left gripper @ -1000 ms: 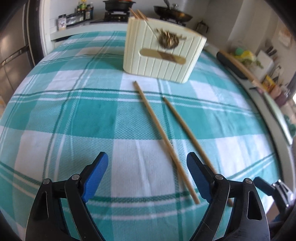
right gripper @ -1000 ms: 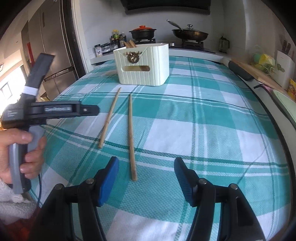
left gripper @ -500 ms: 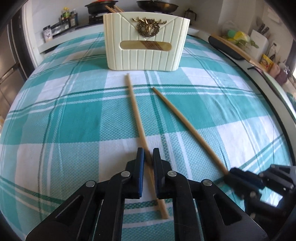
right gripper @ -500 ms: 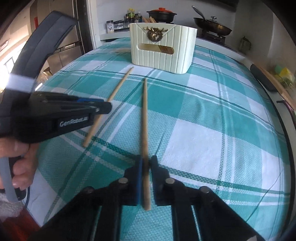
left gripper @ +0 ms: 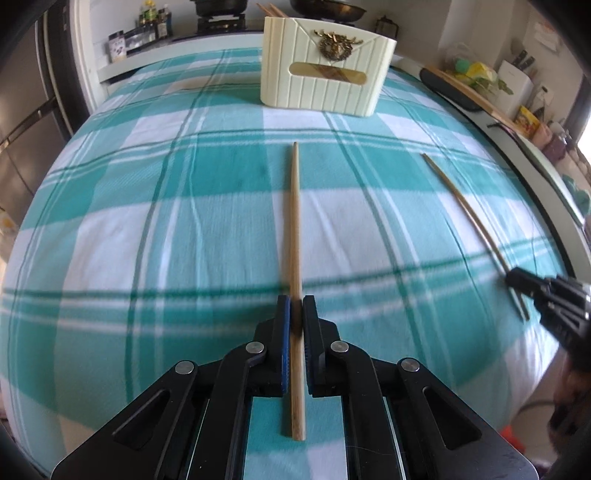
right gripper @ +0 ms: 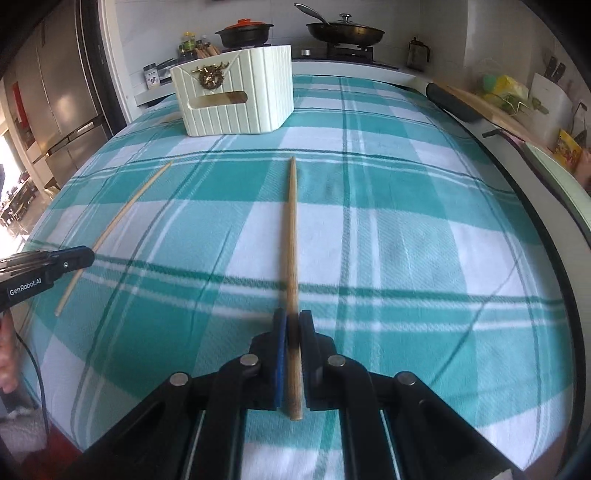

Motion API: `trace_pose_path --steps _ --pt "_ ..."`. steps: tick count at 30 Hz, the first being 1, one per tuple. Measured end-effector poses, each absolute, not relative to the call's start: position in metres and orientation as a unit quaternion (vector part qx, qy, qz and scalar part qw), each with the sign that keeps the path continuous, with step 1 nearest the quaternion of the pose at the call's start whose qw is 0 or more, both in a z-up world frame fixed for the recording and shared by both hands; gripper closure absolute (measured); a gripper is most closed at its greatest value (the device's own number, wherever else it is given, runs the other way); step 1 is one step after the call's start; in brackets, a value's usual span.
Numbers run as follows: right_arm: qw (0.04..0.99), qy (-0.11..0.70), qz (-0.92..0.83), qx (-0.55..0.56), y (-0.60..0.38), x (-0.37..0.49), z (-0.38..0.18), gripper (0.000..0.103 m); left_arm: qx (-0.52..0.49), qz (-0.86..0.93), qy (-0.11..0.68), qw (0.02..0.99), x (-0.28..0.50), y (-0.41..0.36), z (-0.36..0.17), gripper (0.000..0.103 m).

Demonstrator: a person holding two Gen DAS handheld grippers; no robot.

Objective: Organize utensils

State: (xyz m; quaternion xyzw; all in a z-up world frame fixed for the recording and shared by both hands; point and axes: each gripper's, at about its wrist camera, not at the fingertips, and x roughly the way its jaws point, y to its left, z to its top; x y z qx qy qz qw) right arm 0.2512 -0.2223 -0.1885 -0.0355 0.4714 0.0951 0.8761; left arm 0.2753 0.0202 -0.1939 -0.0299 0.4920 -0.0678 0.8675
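Note:
My left gripper (left gripper: 295,301) is shut on a wooden chopstick (left gripper: 295,221) that points forward over the cloth. My right gripper (right gripper: 291,315) is shut on a second wooden chopstick (right gripper: 291,236), held the same way. Each view shows the other gripper with its stick: the right gripper (left gripper: 517,277) holds its chopstick (left gripper: 465,210) at the right of the left wrist view, and the left gripper (right gripper: 86,254) holds its chopstick (right gripper: 122,218) at the left of the right wrist view. A cream ribbed utensil holder (left gripper: 325,74) (right gripper: 236,99) with more chopsticks stands at the far side.
A teal and white plaid cloth (left gripper: 147,229) covers the table. Behind the holder are a stove with a pot (right gripper: 243,31) and a pan (right gripper: 345,33), and spice jars. A cutting board (right gripper: 480,105) and clutter line the right counter. A fridge (right gripper: 62,92) stands at the left.
A second ago both grippers were open over the two chopsticks on the cloth. They shut on one each, and now hold them apart from each other, seemingly lifted off the cloth.

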Motion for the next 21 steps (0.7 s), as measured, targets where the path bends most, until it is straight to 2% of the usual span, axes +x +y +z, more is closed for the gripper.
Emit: trace_pose_path --steps 3,4,5,6,7,21 --pt "0.878 0.468 0.091 -0.037 -0.224 0.247 -0.187 0.094 -0.032 -0.078 0.495 0.865 0.268 0.023 -0.193 0.091" --pt "0.878 0.468 0.090 -0.035 -0.225 0.247 -0.187 0.089 -0.037 -0.084 0.496 0.863 0.267 0.023 -0.193 0.078" --pt "0.879 0.467 0.090 -0.030 -0.225 0.248 -0.186 0.073 -0.045 -0.092 0.495 0.863 0.268 0.024 -0.191 0.057" --pt "0.882 0.462 0.091 -0.020 -0.227 0.248 -0.185 0.056 -0.050 -0.094 0.494 0.863 0.269 0.026 -0.191 0.048" --pt "0.884 0.457 0.091 -0.015 -0.228 0.248 -0.184 0.052 -0.057 -0.096 0.489 0.865 0.270 0.026 -0.188 0.038" --pt "0.881 0.462 0.098 -0.019 -0.231 0.250 -0.182 0.052 -0.056 -0.120 0.501 0.855 0.283 0.028 -0.186 0.038"
